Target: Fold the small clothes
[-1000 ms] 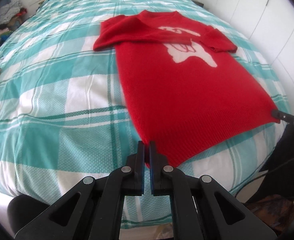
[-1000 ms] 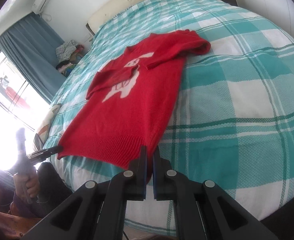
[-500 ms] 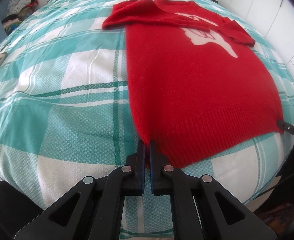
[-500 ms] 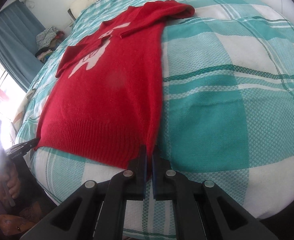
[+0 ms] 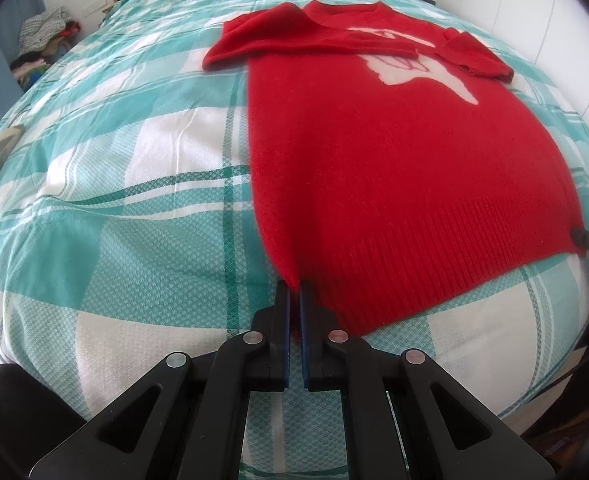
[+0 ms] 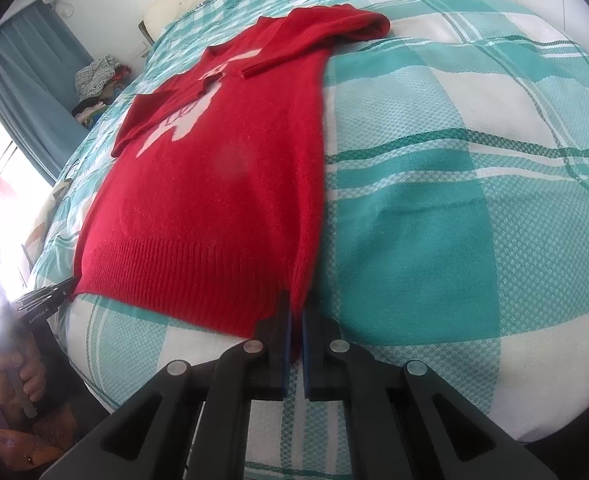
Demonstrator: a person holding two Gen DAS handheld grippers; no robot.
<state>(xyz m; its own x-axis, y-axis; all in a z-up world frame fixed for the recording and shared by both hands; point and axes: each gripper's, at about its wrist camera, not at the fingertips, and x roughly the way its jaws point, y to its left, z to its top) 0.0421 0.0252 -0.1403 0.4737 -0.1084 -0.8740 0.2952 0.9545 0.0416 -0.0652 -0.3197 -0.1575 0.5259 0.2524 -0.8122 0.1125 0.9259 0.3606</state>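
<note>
The left gripper [image 5: 293, 292] has its two black fingers pressed together on one bottom corner of the single red sweater [image 5: 394, 168], pinching the ribbed hem where it meets the bedspread. The right gripper [image 6: 294, 312] is likewise pressed together on the opposite bottom corner, a fold of red knit caught between its two fingers. Each gripper also shows at the edge of the other's view: the right one as a dark tip at the far hem corner in the left wrist view, the left one at the hem corner in the right wrist view, with a hand [image 6: 18, 372] wrapped round its handle. The sweater lies flat on the bed, hem towards the cameras and neck away, with one white figure [image 5: 418, 68] on its chest and both of its two sleeves folded inward across the upper part. Under it spreads one teal-and-white checked bedspread [image 5: 134, 200]. Beyond the bed's far corner sits one pile of clothes [image 6: 98, 80] beside a blue curtain [image 6: 26, 80].
</note>
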